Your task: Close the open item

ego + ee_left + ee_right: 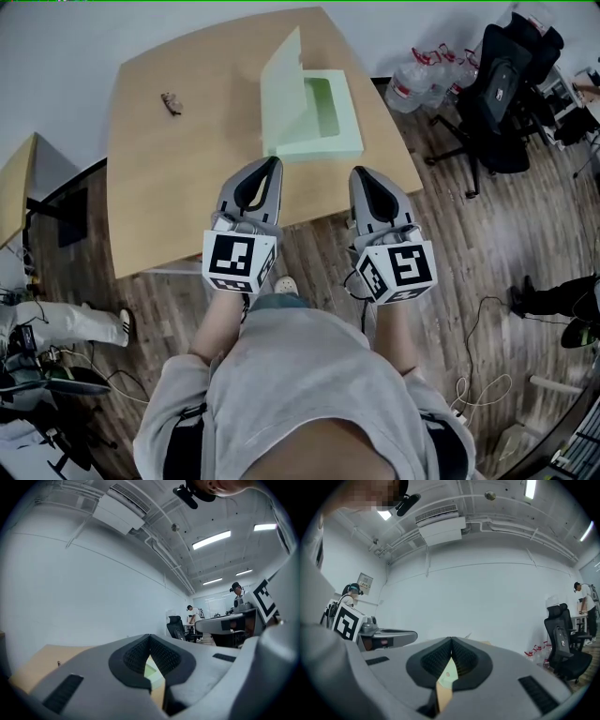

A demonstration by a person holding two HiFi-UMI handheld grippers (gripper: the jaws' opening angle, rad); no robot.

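Box [321,147] interior partly hidden behind its raised lid [281,89]; small object [171,101] indistinct.

Brown speck [170,101] on table [178,197] — too small

The person wears a pale grey short-sleeved shirt [300,375] with dark straps [192,427] at the sides. The left gripper [275,161] and the right gripper [359,172] look alike: smooth grey shells tapering to a point, black ribbed pads [136,657] set inside, and a white cube [239,261] with black square markers at the back. A thin black cable [354,281] loops beside the right one.
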